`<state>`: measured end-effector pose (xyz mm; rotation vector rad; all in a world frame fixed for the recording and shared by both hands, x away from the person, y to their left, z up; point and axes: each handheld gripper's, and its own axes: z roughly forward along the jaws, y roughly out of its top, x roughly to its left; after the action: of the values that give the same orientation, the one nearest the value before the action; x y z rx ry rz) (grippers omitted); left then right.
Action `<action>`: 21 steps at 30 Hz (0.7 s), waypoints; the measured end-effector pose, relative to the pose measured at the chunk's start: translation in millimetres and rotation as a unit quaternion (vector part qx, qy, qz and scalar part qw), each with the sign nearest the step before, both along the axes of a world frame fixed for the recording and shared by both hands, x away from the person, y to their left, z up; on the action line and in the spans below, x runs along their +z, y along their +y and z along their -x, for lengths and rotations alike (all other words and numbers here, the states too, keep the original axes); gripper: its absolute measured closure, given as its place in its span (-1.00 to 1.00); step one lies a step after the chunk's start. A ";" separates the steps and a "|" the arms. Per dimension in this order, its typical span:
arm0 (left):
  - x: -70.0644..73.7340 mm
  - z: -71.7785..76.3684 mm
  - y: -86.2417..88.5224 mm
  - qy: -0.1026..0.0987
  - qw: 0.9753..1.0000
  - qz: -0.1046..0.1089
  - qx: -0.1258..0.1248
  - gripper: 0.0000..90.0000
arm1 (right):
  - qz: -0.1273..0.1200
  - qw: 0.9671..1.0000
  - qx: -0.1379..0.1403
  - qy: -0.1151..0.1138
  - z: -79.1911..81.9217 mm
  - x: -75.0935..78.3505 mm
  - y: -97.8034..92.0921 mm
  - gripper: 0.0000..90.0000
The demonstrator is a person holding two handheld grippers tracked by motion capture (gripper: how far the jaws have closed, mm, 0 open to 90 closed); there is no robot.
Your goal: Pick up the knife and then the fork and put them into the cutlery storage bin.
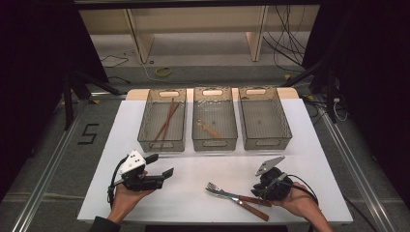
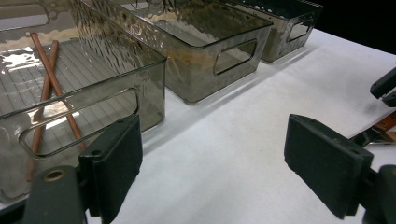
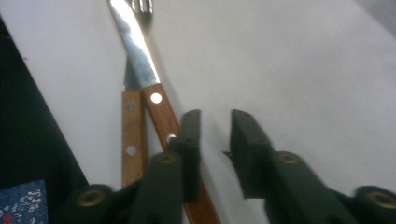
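jaws of right gripper (image 3: 215, 140) nearly closed just beside knife (image 3: 156, 112) handle.

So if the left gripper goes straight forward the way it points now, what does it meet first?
Probably the middle bin. The left gripper is open over bare table, and that bin's near wall lies ahead between its jaws, though depth is hard to judge.

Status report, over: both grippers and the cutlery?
Left gripper open, empty. Right gripper part open beside knife handle, not gripping. Fork touches knife. Nothing in the way.
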<state>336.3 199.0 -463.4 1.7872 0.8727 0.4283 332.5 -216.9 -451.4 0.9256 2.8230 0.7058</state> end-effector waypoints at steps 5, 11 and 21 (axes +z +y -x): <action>-0.2 0.0 0.1 0.001 1.000 0.000 0.000 -0.58 | -0.008 1.000 0.027 -0.010 1.3 6.2 5.4 0.28; -0.3 -0.1 -0.1 0.001 1.000 0.000 0.000 -0.58 | -0.002 0.999 0.043 -0.014 3.0 8.2 9.9 0.06; -0.3 0.0 -0.1 0.000 1.000 0.001 0.000 -0.58 | 0.016 0.998 0.058 -0.003 3.4 2.2 12.4 -0.04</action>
<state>336.3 198.9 -463.7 1.7863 0.8729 0.4263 329.1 -204.5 -449.2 0.7580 2.8942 0.6729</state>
